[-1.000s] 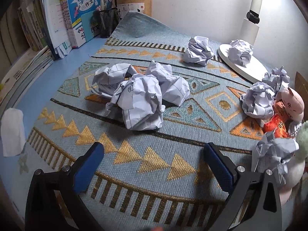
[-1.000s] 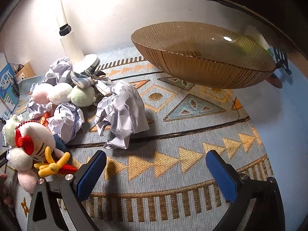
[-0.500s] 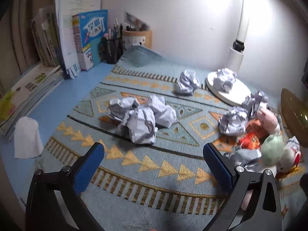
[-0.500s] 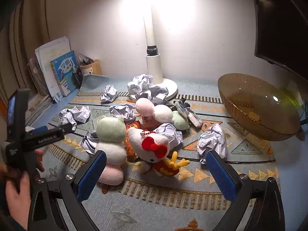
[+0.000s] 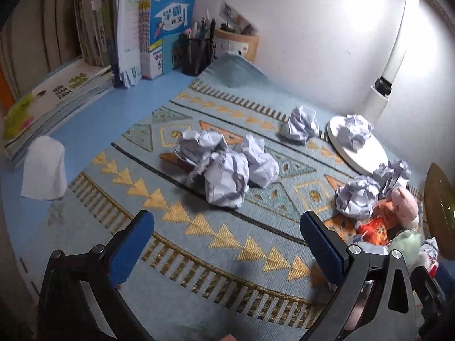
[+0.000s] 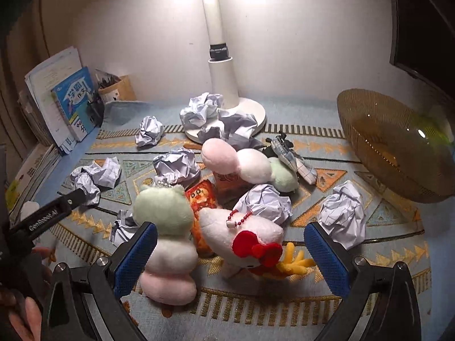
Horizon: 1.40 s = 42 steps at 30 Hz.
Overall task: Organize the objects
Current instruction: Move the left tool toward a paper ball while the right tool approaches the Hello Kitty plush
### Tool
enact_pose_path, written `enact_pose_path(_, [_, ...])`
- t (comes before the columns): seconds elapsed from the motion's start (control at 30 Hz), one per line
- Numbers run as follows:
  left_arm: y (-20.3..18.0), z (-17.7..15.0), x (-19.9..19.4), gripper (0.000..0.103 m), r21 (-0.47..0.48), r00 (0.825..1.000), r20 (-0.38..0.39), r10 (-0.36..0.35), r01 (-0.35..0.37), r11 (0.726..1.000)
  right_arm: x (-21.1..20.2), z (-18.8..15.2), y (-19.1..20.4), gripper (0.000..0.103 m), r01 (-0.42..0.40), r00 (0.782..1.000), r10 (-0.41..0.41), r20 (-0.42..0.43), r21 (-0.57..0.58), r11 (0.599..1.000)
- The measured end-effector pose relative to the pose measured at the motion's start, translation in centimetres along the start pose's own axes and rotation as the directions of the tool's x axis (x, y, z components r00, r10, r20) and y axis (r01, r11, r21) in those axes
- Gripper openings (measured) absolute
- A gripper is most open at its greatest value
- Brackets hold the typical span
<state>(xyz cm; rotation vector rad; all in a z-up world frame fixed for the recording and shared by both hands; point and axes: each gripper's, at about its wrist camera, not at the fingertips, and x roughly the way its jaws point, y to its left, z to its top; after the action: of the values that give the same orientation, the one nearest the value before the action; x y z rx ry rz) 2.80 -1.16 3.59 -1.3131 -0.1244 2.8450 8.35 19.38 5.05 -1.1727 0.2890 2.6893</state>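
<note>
Pulled back and up from the rug (image 5: 216,244) with both grippers, left gripper (image 5: 227,244) and right gripper (image 6: 230,250). Brought plush toys (image 6: 167,227) into right view; left hand (image 6: 17,307) apparently entered frame.

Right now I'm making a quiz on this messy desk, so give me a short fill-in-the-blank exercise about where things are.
1. A crumpled paper ball lies on the round white base of the ____.
2. The amber bowl holds ____.
3. Both the left gripper and the right gripper have their jaws ____.
4. The white plush toy wears a ____ bow.

Missing words: lamp; nothing; open; red
</note>
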Motion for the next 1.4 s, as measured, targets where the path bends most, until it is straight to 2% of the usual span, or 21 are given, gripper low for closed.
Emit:
enact_pose_path(0.07, [-0.8, -0.8, 1.2, 0.103, 0.010, 0.999, -0.050, -0.012, 0.013, 1.000, 0.2, -0.4, 0.2, 0.103, 0.014, 1.000, -0.014, -0.010, -0.013, 1.000])
enact_pose_path(0.13, [-1.2, -1.4, 2.5, 0.103, -0.008, 0.990, -0.134, -0.038, 0.037, 0.999, 0.5, -0.7, -0.2, 0.103, 0.032, 0.999, -0.032, -0.013, -0.003, 0.999])
enact_pose_path(0.3, [-3.2, -2.8, 2.0, 0.103, 0.018, 0.994, -0.101, -0.040, 0.042, 0.999, 1.0, -0.3, -1.7, 0.103, 0.040, 0.999, -0.039, -0.020, 0.047, 0.998])
enact_pose_path(0.4, [-4.1, -3.8, 1.1, 0.103, 0.011, 0.997, -0.063, -0.041, 0.041, 0.999, 1.4, -0.6, -1.1, 0.103, 0.025, 0.999, -0.025, -0.040, 0.021, 0.999])
enact_pose_path(0.6, [-3.3, -5.5, -0.3, 0.103, 0.004, 0.999, -0.034, -0.006, 0.006, 1.000, 1.8, -1.3, -2.0, 0.103, 0.046, 0.998, -0.045, -0.033, 0.034, 0.998])
enact_pose_path(0.7, [-3.8, -5.8, -0.4, 0.103, 0.038, 0.999, -0.033, -0.026, 0.027, 0.999, 1.8, -1.2, -2.2, 0.103, 0.045, 0.999, -0.044, -0.032, 0.028, 0.999])
enact_pose_path(0.8, [-5.0, -5.4, -0.8, 0.102, 0.091, 0.999, 0.003, -0.037, 0.036, 0.995, 1.9, -1.3, -2.4, 0.103, 0.062, 0.998, -0.062, -0.026, 0.026, 0.998])
enact_pose_path(0.93, [-5.3, -5.3, -0.8, 0.102, 0.093, 0.996, -0.003, -0.091, 0.090, 0.992, 2.6, -1.0, -3.4, 0.103, 0.078, 0.997, -0.077, -0.024, 0.034, 0.996])
enact_pose_path(1.1, [-4.4, -5.7, -2.6, 0.102, 0.095, 0.976, 0.065, -0.207, 0.200, 0.975, 3.0, -0.7, -4.2, 0.103, 0.074, 0.997, -0.073, -0.040, 0.034, 0.997])
enact_pose_path(1.3, [-5.1, -6.2, -4.8, 0.102, 0.201, 0.948, 0.146, -0.282, 0.251, 0.947, 3.3, -1.2, -5.1, 0.103, 0.080, 0.996, -0.077, -0.052, 0.054, 0.995])
enact_pose_path(1.4, [-5.5, -6.4, -5.2, 0.102, 0.256, 0.927, 0.128, -0.351, 0.312, 0.915, 3.5, -1.7, -5.6, 0.103, 0.074, 0.995, -0.070, -0.069, 0.053, 0.996])
